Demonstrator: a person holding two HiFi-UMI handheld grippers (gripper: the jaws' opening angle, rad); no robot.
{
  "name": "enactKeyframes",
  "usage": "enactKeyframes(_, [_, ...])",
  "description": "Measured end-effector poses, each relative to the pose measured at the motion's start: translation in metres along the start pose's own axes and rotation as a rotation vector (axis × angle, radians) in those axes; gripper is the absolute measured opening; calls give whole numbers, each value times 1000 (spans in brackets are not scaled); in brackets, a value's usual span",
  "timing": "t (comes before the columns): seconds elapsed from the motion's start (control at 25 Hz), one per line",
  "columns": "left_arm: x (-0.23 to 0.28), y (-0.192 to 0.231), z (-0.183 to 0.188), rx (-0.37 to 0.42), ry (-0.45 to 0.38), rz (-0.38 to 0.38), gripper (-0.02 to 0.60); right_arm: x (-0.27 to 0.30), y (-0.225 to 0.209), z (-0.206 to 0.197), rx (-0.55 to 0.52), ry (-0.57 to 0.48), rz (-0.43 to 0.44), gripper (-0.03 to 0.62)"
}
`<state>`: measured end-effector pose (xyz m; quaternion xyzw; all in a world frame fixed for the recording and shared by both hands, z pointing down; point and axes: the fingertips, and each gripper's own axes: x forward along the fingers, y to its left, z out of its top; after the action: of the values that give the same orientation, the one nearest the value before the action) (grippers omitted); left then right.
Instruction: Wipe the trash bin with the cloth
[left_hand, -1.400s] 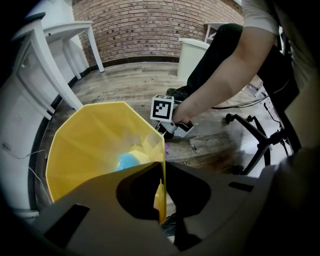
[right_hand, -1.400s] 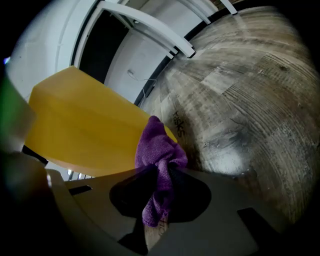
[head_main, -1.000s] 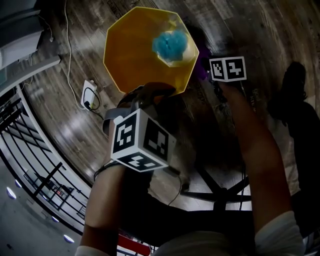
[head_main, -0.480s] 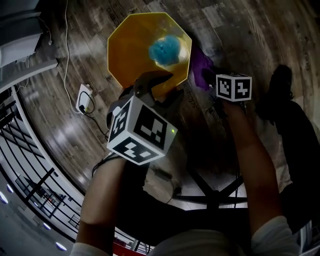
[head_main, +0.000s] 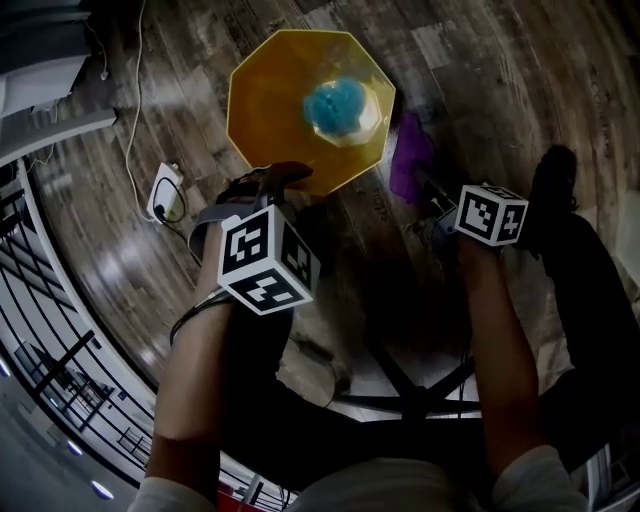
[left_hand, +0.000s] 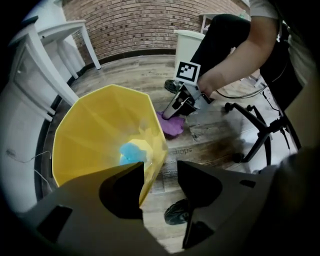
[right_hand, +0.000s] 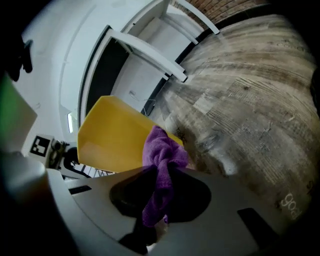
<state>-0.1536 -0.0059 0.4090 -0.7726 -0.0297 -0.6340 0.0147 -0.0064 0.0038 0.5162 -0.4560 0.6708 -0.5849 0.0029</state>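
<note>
- Yellow and eight-sided, the trash bin (head_main: 290, 110) stands upright on the wooden floor (head_main: 480, 80) in the upper middle of the head view, its mouth open toward the camera.
- A crumpled blue lump (head_main: 335, 105) lies at the bottom of the bin, toward its right wall.
- Pointing steeply down, the left claw (head_main: 275, 180) hangs over the bin's lower rim, just below the bin in the head view.
- In the left gripper view its jaws stand spread and have just been opening. The bin's rim edge shows at the left side of the gap, just beside the jaw on that side, and neither pad presses on it. The rest of the gap shows floor and a dark shoe (left_hand: 177, 216).
- At the right of the bin, the right claw (head_main: 430, 197) is pinching the purple cloth (right_hand: 162, 155). The cloth bunches up above the jaw tips and a tail of it hangs down between the jaws.
- In the head view the cloth sits just beside the bin's right outer wall. Whether it touches the wall cannot be told.
- A white power strip (head_main: 165, 195) with a cable lies on the floor left of the bin, apart from it.
- A black chair base (head_main: 425, 385) spreads across the lower middle of the frame, between the person's forearms.
</note>
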Motion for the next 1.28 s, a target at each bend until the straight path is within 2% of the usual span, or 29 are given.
enactKeyframes(0.04, [1,1,1,-9,-2,5,208,-4,6,1,33,-24,29,71])
enactKeyframes(0.12, [-1,5,4,-40,-19,19,121,-13,19,8,90,-82,85,71])
enactKeyframes(0.24, [-1,5,12,-41,-35,12,83,-27,42,21,122,-154,192,71])
enactKeyframes(0.64, [2,1,26,-48,-60,-25,57,-69,126,83,-72,-224,556,71])
enactKeyframes(0.72, [1,0,28,-49,-67,-27,54,-70,135,88,-124,-217,554,71])
enactKeyframes(0.8, [1,0,28,-48,-69,-27,54,-63,130,88,-142,-213,509,71])
enactKeyframes(1.08, [0,-3,38,-27,-79,-19,46,-47,103,72,-112,-178,422,71])
enactKeyframes(1.28, [1,-2,37,-20,-89,-19,40,-29,88,64,-220,-95,315,71])
